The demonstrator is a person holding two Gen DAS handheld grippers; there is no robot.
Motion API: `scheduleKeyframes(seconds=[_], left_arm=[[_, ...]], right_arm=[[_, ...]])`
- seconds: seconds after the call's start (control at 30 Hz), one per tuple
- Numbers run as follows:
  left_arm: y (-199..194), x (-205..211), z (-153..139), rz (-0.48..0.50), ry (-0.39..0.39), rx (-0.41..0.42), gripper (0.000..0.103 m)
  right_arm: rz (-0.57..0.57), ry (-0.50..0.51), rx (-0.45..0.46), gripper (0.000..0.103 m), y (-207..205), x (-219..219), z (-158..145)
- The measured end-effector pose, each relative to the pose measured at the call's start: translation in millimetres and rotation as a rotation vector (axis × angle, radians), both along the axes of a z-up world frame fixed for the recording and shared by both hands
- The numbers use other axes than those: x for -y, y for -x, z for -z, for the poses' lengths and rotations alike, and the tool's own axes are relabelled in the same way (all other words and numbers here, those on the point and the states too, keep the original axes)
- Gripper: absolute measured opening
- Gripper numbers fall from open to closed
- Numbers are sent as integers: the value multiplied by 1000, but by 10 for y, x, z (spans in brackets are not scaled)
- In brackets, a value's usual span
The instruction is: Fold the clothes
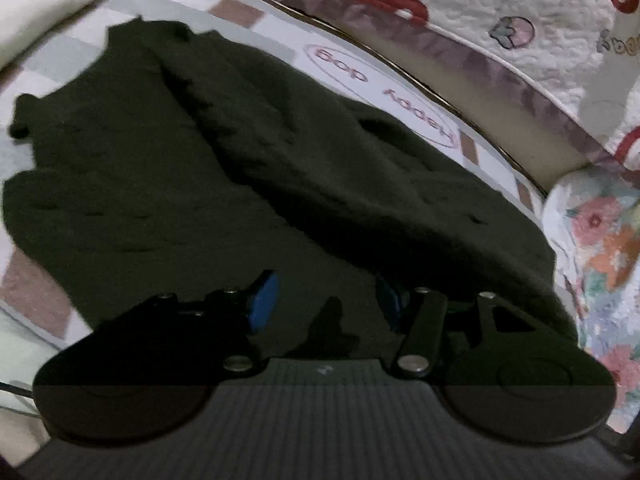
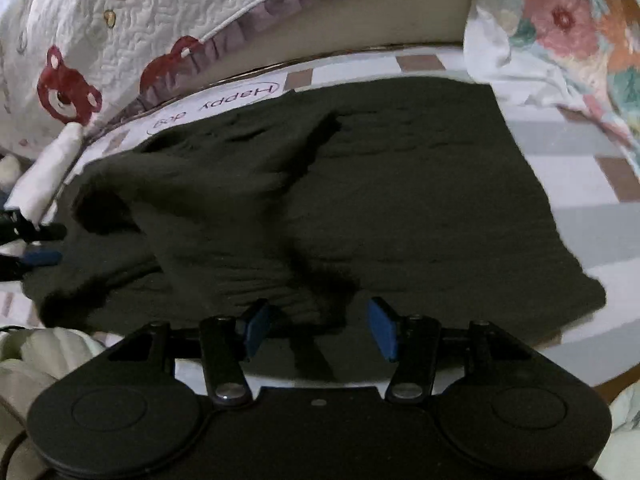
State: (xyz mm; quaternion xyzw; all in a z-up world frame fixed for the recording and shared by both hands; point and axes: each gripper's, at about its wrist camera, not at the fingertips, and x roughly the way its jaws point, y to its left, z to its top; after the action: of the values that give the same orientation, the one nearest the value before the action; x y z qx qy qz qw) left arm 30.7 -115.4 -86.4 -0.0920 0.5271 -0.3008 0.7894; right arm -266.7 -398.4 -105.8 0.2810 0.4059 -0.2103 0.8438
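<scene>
Sweater: a dark green knitted sweater (image 1: 256, 168) is lying spread on the bed in front of you, with one thick fold running diagonally across it in the left wrist view; in the right wrist view the same sweater (image 2: 360, 208) is bunching up into a raised ridge on its left half while its right half is lying flat.
Bed: the checked sheet (image 1: 38, 280) with pale and brown squares is showing around the sweater, and an oval print reading "Happy dog" (image 2: 216, 110) is peeking out just beyond the far edge of the cloth.
Left gripper: your left gripper (image 1: 326, 300) is hovering low over the near part of the sweater, its blue-padded fingers (image 1: 264, 300) standing apart with nothing between them.
Right gripper: your right gripper (image 2: 318, 330) is hanging over the near hem, its fingers (image 2: 382, 328) spread wide and gripping no cloth; whether the tips are touching the fabric, I cannot tell.
Surroundings: a white quilt with red bears (image 2: 68, 92) is draping along the far side of the bed, and a flowered pillow (image 2: 560, 20) is resting at the far right corner.
</scene>
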Motion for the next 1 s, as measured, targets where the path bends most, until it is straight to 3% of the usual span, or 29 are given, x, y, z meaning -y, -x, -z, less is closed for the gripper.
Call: scheduleKeyframes(seconds=[0.27,0.4,0.53,0.6,0.67,0.73,0.87,1.0], left_arm=[[-160,-187,63,-75,-9,-9,54],[-203,-124,10,-62,-8,13,55],[-262,-16,-16,-46,19,-4,58],[-333,8,32,-82,83,-73,61],[-378,56,63,-88,143,-109,61],[-338,179,-1,-19,109,-26,61],[-33,483,-159,235,-9,280,61],[182,782,-109,477,-76,438,63]], right_arm=[[104,-185,159,60,156,269,-26],[158,-275,245,62,229,411,-44],[173,-158,209,72,35,598,-34],[249,-141,142,72,-10,716,105],[234,-163,168,72,-29,783,191],[196,-169,198,72,-41,764,220],[84,-129,196,72,-81,647,302],[43,-108,211,72,-84,605,420]])
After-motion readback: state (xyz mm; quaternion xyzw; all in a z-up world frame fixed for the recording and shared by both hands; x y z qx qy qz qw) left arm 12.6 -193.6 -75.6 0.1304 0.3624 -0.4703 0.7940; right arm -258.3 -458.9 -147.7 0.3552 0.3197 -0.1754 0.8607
